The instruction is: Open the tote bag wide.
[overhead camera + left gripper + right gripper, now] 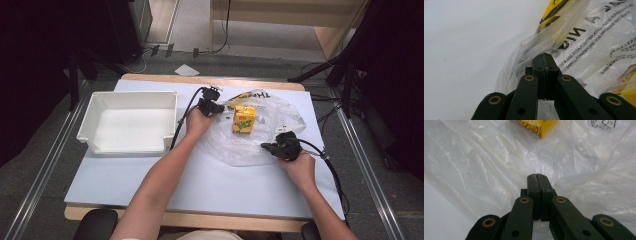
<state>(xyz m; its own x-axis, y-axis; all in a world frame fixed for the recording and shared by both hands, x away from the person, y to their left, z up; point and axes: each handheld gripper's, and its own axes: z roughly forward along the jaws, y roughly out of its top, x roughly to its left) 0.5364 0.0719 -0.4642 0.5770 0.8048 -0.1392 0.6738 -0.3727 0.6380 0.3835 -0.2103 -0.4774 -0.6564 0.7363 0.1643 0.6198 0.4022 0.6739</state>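
Plastic bag [250, 135], clear and printed with black warning text, lies crumpled on the pale blue table [150, 180], right of the white bin [127, 122]. Inside it sits 1 yellow carton [244, 119], upright near the bag's middle. Both of the 2 grippers are on the film. The left gripper [219, 107] sits at the bag's far-left edge, and in the left gripper view its jaws are pressed together with a fold of plastic pinched between their tips [544, 58]. The right gripper [270, 146] lies at the bag's near-right edge, jaws also together; whether film is caught between them, I cannot tell [536, 180].
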